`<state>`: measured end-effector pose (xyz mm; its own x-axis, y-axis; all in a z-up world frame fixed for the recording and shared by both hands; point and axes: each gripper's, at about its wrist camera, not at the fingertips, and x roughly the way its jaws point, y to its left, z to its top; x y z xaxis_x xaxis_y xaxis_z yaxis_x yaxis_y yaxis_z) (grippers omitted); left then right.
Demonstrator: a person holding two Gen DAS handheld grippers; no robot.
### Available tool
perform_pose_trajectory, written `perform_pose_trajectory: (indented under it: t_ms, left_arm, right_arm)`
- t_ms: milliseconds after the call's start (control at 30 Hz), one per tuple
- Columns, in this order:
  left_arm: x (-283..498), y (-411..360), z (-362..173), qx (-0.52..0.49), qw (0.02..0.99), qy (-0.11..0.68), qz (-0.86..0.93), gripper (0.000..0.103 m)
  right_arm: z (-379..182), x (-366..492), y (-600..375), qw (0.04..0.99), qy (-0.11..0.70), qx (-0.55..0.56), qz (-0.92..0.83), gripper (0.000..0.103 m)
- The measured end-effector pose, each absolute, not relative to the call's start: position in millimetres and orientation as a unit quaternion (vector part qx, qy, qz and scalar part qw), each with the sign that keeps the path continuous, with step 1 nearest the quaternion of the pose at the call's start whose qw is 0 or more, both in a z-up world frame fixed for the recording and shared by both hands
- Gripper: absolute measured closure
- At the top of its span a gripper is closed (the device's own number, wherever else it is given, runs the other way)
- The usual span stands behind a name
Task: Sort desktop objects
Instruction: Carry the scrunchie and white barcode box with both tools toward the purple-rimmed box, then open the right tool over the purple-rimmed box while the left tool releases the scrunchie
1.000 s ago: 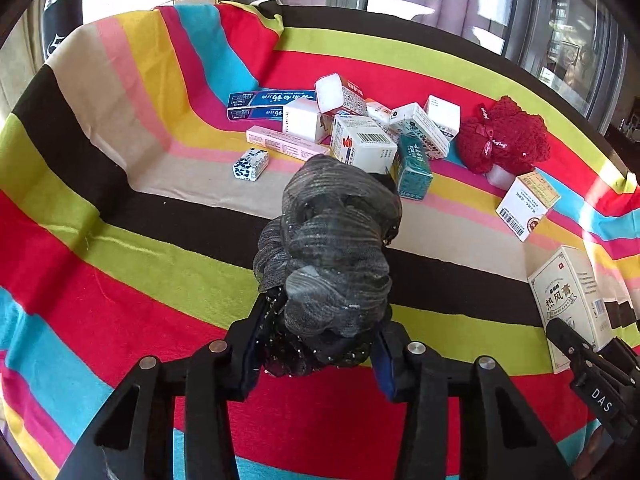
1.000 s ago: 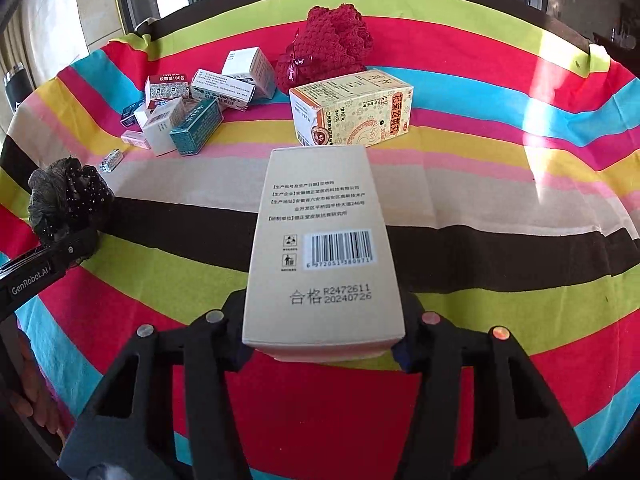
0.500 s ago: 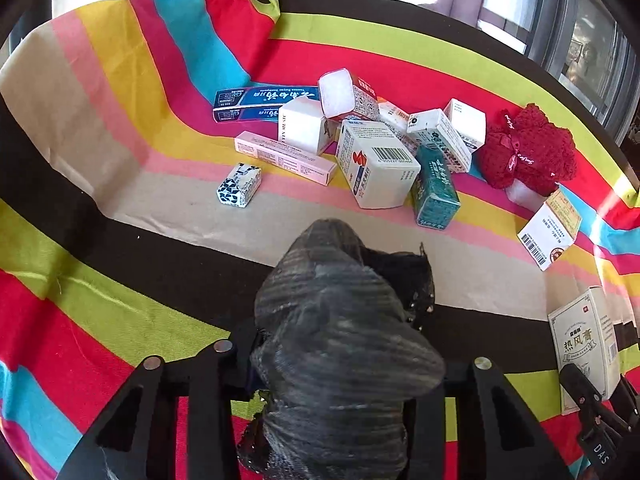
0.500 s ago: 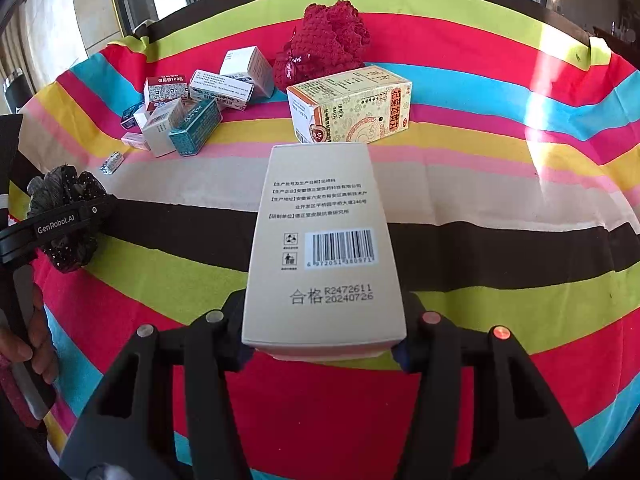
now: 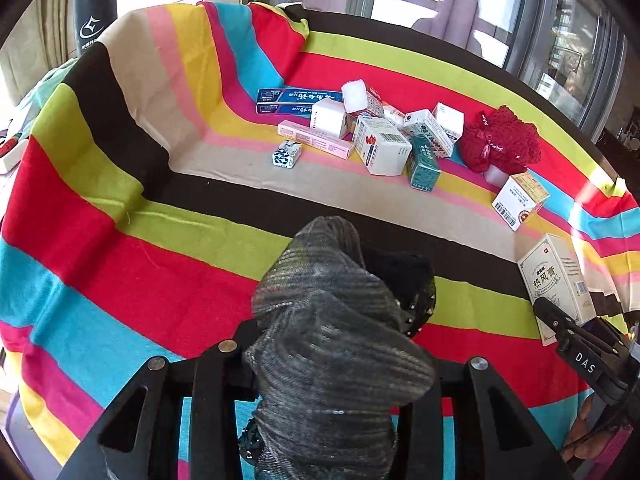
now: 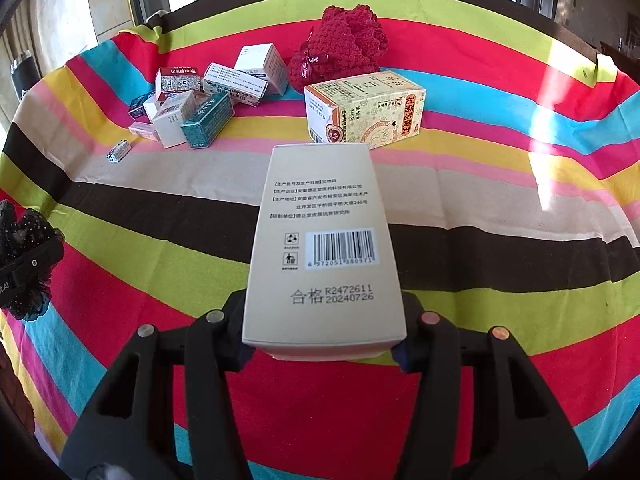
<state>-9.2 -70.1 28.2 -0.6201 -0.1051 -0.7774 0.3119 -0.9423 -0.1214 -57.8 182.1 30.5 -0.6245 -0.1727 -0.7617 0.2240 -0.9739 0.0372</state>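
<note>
My left gripper [image 5: 340, 346] is shut on a dark grey and black sequinned fabric bundle [image 5: 328, 312], which bulges up over the fingers and hides their tips. It hangs above the striped cloth [image 5: 120, 240]. In the right wrist view the same bundle [image 6: 24, 228] shows at the left edge. My right gripper [image 6: 322, 346] is shut on a tall beige carton [image 6: 324, 240] with a barcode on top, held off the cloth. The left wrist view shows that carton [image 5: 560, 280] from its printed front at the right edge.
A heap of small medicine boxes [image 5: 380, 136] lies at the back of the cloth, with a red knitted item [image 5: 500, 140] to its right. An orange and white box [image 6: 364, 112] sits just beyond the carton. A black flask [image 5: 94, 12] stands at the far left.
The left gripper first moved in toward the box heap, then drew back toward the near left. The bundle now sits deeper between its fingers. The right gripper and its carton have stayed put.
</note>
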Motion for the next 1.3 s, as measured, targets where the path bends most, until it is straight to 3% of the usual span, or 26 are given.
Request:
perform_pose_trajectory:
  t_ms: [333,1000,1300]
  left_arm:
    - [38,-89,36,0.411,0.131,0.115,-0.895,0.062]
    - [140,-123,37,0.396,0.128,0.160,-0.895,0.060]
    - [212,-166,31,0.381,0.195,0.195,-0.883,0.060]
  right_arm:
    - [64,19,138,0.197,0.054,0.371,-0.906,0.048]
    - [60,102,70,0.281,0.127,0.372,-0.876,0.048]
    - [70,144,20,0.351,0.166,0.347,-0.854,0.048]
